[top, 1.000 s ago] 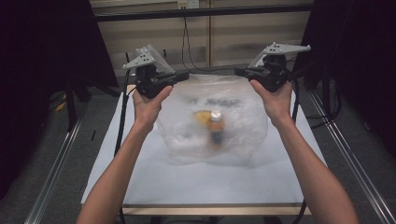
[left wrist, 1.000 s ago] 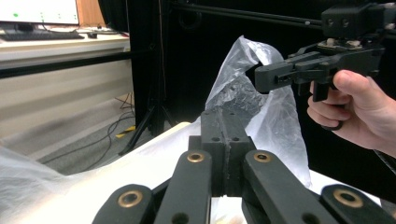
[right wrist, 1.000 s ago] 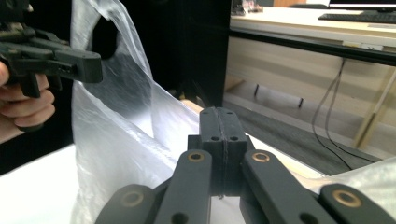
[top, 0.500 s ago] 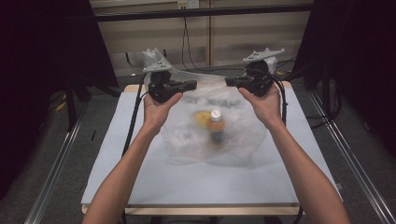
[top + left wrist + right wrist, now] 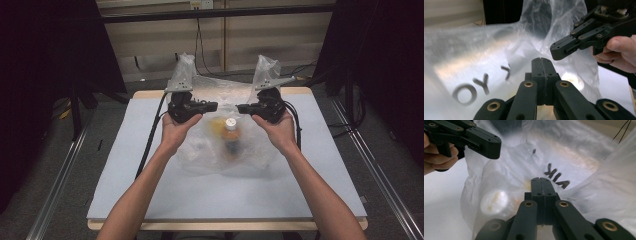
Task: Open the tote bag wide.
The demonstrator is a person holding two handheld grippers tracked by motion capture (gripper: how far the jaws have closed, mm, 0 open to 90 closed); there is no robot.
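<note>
A clear plastic bag (image 5: 225,150) with black lettering lies on the table (image 5: 150,185). Inside it stand a white-capped bottle (image 5: 231,134) and a yellow item (image 5: 217,125). My left gripper (image 5: 214,105) and right gripper (image 5: 240,107) hover over the bag's far part, jaws pointing at each other, a small gap apart. Both pairs of jaws are shut, and I see no film pinched at the tips. A bag handle rises behind each gripper body, one at the left (image 5: 184,70) and one at the right (image 5: 265,70). The left gripper (image 5: 541,60) faces the bag's lettering (image 5: 471,87); the right gripper (image 5: 541,180) looks into the bag (image 5: 506,195).
The pale blue table top has bare surface in front of the bag (image 5: 220,200) and on both sides. A black frame bar (image 5: 225,12) crosses behind the table. Metal rails run along the floor at left (image 5: 55,200) and right (image 5: 385,190). Cables trail from both grippers.
Both grippers have come down and moved closer together over the bag. The bag's handles now stick up behind them, and the bag sits lower on the table.
</note>
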